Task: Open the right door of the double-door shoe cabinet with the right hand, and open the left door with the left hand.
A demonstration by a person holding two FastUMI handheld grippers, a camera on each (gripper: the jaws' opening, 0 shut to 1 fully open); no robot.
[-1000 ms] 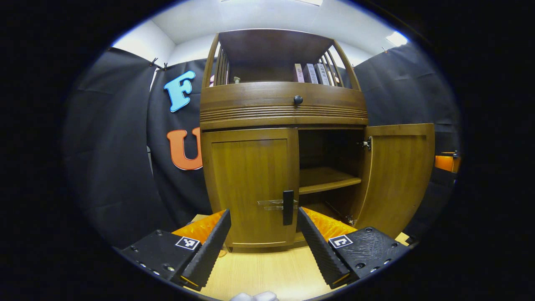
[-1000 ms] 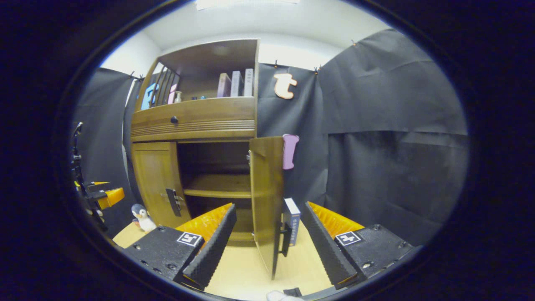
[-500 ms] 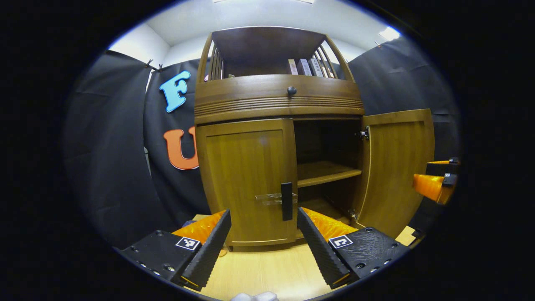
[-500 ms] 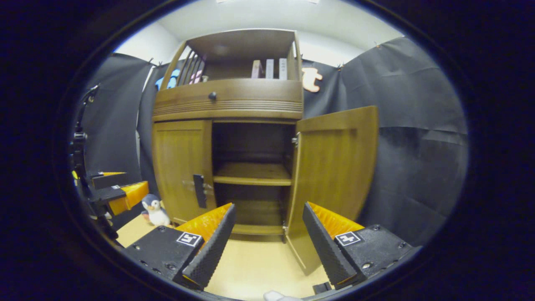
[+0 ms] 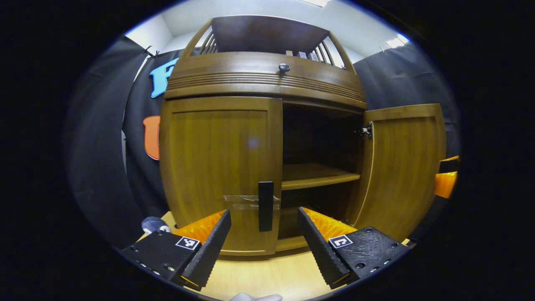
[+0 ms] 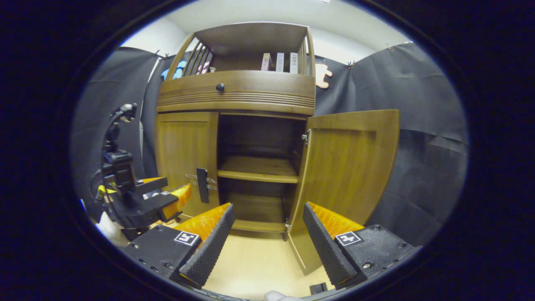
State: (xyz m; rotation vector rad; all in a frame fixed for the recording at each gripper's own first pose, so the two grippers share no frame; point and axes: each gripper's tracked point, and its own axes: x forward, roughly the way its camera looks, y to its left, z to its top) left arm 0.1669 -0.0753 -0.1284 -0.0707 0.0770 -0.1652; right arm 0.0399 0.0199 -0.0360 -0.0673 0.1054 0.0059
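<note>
The left gripper (image 5: pixel 264 234) has its fingers open and empty, and the upright handle (image 5: pixel 266 206) of the closed left door (image 5: pixel 217 167) stands straight ahead between them.

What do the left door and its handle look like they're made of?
The left door looks like wood or wood veneer with a satin varnish: visible grain and a soft light spot. Its handle is a dark matte bar, metal or plastic; I cannot tell which.

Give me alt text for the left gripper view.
The open left gripper faces the black handle of the shoe cabinet's shut left door, not touching it. The right door stands swung open, showing a bare shelf inside.
</note>
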